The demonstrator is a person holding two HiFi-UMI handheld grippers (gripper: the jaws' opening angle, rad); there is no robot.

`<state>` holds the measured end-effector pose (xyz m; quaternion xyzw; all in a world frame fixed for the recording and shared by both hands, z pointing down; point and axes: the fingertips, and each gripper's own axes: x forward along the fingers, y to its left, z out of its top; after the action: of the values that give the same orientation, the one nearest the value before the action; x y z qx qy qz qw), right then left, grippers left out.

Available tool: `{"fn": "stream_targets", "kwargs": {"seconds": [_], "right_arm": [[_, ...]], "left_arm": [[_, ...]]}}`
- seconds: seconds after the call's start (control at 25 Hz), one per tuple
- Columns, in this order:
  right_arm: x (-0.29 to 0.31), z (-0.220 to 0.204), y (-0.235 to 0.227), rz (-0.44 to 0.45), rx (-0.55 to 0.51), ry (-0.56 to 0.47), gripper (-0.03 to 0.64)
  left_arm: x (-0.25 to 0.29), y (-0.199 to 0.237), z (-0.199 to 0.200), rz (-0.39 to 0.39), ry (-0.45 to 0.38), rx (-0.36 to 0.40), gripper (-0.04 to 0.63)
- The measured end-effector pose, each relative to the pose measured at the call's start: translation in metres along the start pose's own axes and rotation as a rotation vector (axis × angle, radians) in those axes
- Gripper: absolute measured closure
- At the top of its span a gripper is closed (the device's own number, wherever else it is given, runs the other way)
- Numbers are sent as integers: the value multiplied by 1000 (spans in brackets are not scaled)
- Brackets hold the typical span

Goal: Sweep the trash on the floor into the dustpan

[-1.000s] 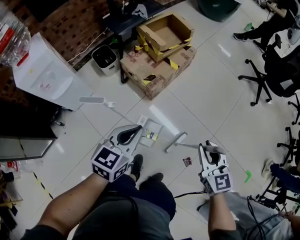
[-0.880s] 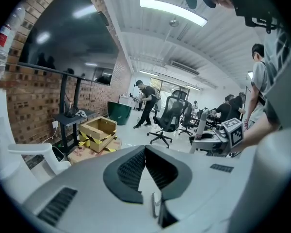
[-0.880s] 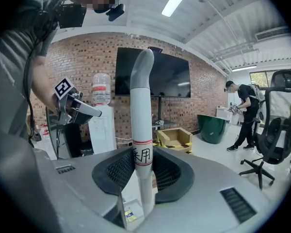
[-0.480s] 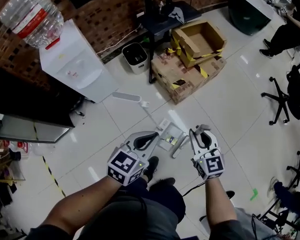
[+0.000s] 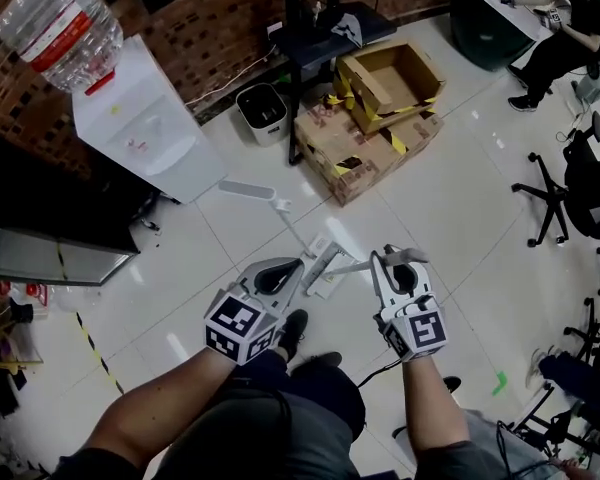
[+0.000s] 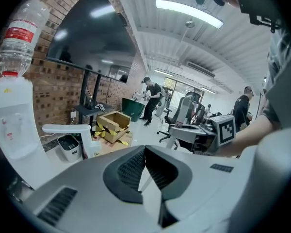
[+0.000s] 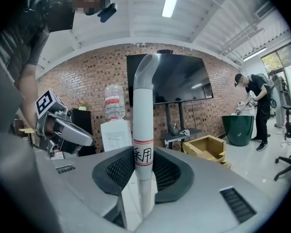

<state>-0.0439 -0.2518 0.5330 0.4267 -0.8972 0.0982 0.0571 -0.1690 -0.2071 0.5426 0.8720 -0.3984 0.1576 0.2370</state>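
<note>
The white dustpan (image 5: 323, 257) sits on the floor tiles just ahead of the person's feet. Its thin rod rises to a white grip bar (image 5: 248, 189), which also shows in the left gripper view (image 6: 63, 129). My left gripper (image 5: 295, 266) (image 6: 145, 152) is shut, seemingly on that thin dustpan rod. My right gripper (image 5: 398, 258) (image 7: 144, 157) is shut on the broom handle (image 7: 144, 106), a white tube with a red-edged label. In the head view the broom handle (image 5: 355, 266) runs left to a head beside the dustpan. No trash is clearly visible.
A water dispenser (image 5: 140, 128) stands at the back left, with a small white bin (image 5: 263, 111) and stacked cardboard boxes (image 5: 370, 118) behind the dustpan. Office chairs (image 5: 570, 188) and seated people are on the right. A green mark (image 5: 497, 383) lies on the floor.
My right gripper has carried the broom left and forward, closer to the left gripper and dustpan. The head camera has shifted, and a small dark wrapper seen earlier is out of sight.
</note>
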Motion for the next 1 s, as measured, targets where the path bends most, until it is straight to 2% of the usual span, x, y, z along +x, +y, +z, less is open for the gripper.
{"fn": "stream_targets", "kwargs": {"seconds": [0.2, 0.44, 0.68, 0.84, 1.0], "right_arm": [[-55, 32, -1, -59, -7, -39, 499], [-138, 86, -12, -219, 6, -101, 499], [-215, 135, -17, -324, -10, -151, 499], [-258, 176, -14, -366, -26, -136, 497], [-306, 214, -13, -431, -48, -155, 499]], "left_arm": [[9, -26, 17, -64, -18, 15, 578], [11, -78, 54, -166, -71, 27, 578], [9, -142, 101, -243, -134, 116, 578], [-6, -189, 132, -306, -142, 196, 578], [-13, -213, 160, -335, -158, 201, 578]]}}
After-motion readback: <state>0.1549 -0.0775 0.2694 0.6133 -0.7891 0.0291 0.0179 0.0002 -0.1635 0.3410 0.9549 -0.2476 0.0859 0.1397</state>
